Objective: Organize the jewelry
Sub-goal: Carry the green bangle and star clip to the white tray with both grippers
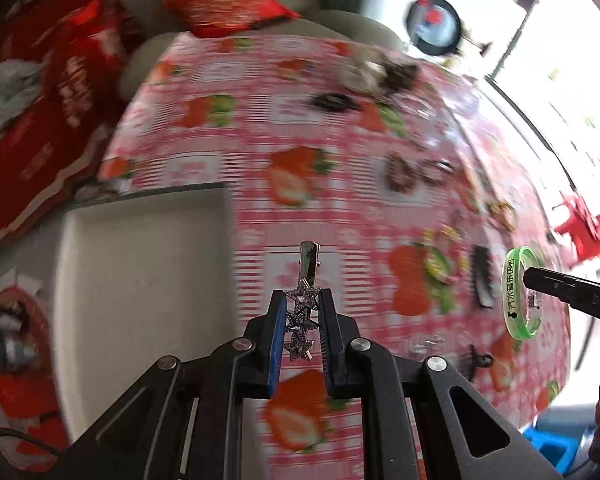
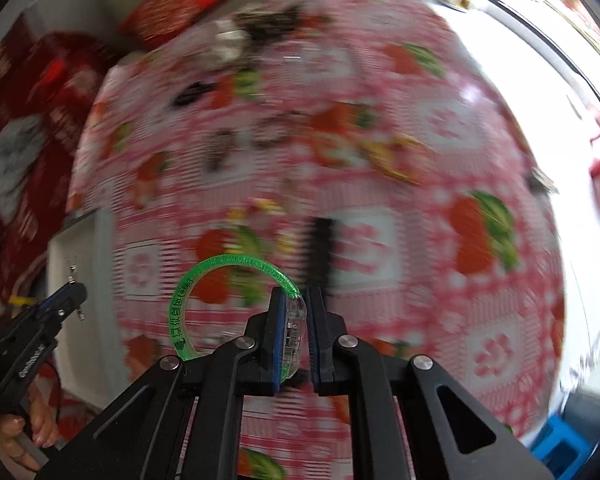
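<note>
My left gripper is shut on a silver hair clip with three rhinestone stars, held above the strawberry tablecloth just right of a white tray. My right gripper is shut on the clear clasp of a green translucent bracelet, held above the cloth. The bracelet and the right gripper also show at the right of the left wrist view. The left gripper shows at the lower left of the right wrist view, over the tray.
Several loose pieces lie on the cloth: a black comb clip, beaded rings, a dark hair tie, a pile at the far edge. Red cushions lie on the sofa behind. A blue stool stands lower right.
</note>
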{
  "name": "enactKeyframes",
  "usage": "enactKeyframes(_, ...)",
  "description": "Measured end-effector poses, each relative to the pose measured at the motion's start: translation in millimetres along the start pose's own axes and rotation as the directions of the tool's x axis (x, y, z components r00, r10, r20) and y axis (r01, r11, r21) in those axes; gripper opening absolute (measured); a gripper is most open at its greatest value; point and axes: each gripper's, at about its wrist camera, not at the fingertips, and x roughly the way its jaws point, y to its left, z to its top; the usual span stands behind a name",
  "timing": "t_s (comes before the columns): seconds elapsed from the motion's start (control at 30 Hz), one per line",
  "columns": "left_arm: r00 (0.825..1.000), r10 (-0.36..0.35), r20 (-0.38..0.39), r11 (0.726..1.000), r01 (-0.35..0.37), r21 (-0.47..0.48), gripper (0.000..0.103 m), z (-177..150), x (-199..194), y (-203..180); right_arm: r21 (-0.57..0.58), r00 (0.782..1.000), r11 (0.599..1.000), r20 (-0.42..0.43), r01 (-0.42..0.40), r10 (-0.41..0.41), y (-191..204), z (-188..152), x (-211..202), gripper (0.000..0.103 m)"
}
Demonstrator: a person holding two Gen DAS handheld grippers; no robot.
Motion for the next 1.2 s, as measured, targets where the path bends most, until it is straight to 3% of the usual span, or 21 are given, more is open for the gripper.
enactKeyframes(0.17, 0.997, 0.076, 0.008, 0.993, -0.075, -0.094, 0.022, -2, -1, 53, -0.141, 0.997, 0.987, -0.023, -0.078, 0.076, 70, 19, 15, 0.011)
enactKeyframes(0.4, 0.987, 0.158, -0.016, 0.96, -0.157, -0.232, 0.022, -4, 18, 125, -0.302, 0.984, 0.937, -0.083, -0.175, 0.157, 173, 34, 48, 0.011)
enactKeyframes(0.63, 0.982, 0.185, -0.03, 0.944, -0.186, -0.273, 0.022, 3, 50, 152, -0.407, 0.978, 0.892, -0.146, -0.197, 0.15, 251, 40, 99, 0.011)
enactKeyframes(0.93, 0.976, 0.207, -0.067, 0.93, -0.217, -0.297, 0.022, 12, 83, 166, -0.459, 0.983, 0.877, -0.169, -0.147, 0.076, 284, 52, 150, 0.011)
enactKeyframes(1.2, 0.972, 0.229, -0.062, 0.93, -0.237, -0.282, 0.022, 17, 89, 164, -0.49, 0.988, 0.868, -0.157, -0.083, 0.006, 289, 50, 166, 0.012)
